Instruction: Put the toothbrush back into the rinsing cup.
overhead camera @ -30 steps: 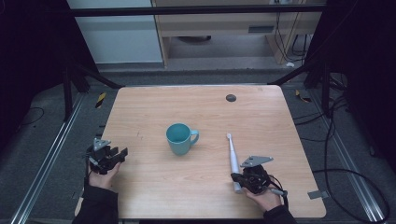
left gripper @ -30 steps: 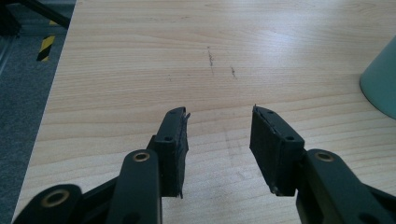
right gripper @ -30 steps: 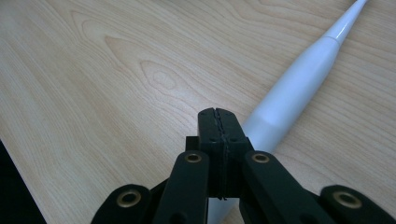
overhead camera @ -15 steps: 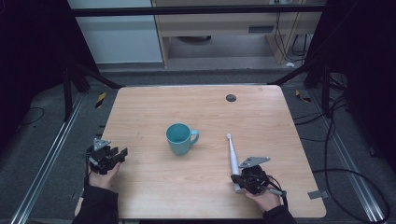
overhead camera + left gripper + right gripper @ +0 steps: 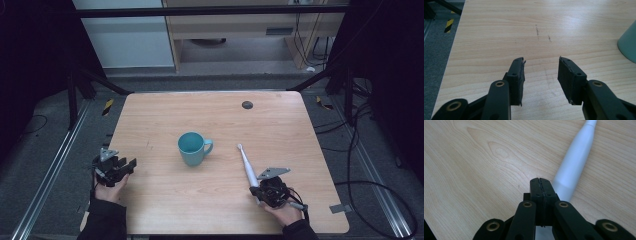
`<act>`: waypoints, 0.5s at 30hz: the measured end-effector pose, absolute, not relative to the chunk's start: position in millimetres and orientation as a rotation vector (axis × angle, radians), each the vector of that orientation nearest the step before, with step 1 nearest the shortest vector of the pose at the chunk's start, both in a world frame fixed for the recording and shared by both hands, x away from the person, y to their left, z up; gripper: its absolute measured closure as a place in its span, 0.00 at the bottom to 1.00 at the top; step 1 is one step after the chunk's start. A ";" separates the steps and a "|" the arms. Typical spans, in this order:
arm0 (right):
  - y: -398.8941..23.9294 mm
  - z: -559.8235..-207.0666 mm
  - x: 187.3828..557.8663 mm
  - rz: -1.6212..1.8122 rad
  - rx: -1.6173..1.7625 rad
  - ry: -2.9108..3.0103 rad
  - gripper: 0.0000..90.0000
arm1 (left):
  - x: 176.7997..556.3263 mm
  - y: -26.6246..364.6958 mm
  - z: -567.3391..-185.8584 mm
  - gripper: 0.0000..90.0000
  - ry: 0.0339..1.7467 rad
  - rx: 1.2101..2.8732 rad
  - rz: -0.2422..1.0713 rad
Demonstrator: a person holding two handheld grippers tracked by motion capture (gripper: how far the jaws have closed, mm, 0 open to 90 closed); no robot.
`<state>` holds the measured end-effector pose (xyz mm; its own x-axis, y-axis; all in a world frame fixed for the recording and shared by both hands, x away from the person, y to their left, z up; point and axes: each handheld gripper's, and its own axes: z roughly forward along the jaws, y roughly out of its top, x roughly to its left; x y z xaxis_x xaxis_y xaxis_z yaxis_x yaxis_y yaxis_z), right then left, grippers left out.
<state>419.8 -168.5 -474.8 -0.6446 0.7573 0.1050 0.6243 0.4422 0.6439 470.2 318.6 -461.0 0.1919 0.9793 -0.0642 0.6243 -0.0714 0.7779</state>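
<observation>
Teal ceramic mug [image 5: 192, 148] upright near centre of light wooden table [image 5: 280, 120], handle toward 3 o'clock, inside hidden. Slim white electric toothbrush [image 5: 246, 163] flat at 4 o'clock from mug, head toward 12 o'clock. Right gripper [image 5: 261, 190] on table at toothbrush's butt end, jaws pressed together, pinching nothing. Left gripper [image 5: 131, 165] at 8 o'clock from mug, palm-cradled, jaws spread, empty.
</observation>
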 end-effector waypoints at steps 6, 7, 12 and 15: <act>-169.5 -474.7 419.9 0.975 1.224 2.490 1.00 | 470.3 318.5 -461.1 0.62 1.510 1.778 0.653; -169.7 -474.9 420.2 0.972 1.219 2.490 1.00 | 470.2 318.5 -461.1 0.62 1.510 1.778 0.653; -170.4 -474.9 420.2 0.971 1.225 2.490 1.00 | 470.2 318.9 -461.0 0.62 1.509 1.779 0.655; -170.4 -474.0 420.1 0.985 1.229 2.479 1.00 | 470.2 318.5 -461.1 0.62 1.509 1.778 0.654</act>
<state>420.1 -170.4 -474.0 -0.6323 0.7675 0.1061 0.6311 0.4307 0.6451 470.2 318.5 -461.1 0.1921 0.9793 -0.0632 0.6238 -0.0721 0.7783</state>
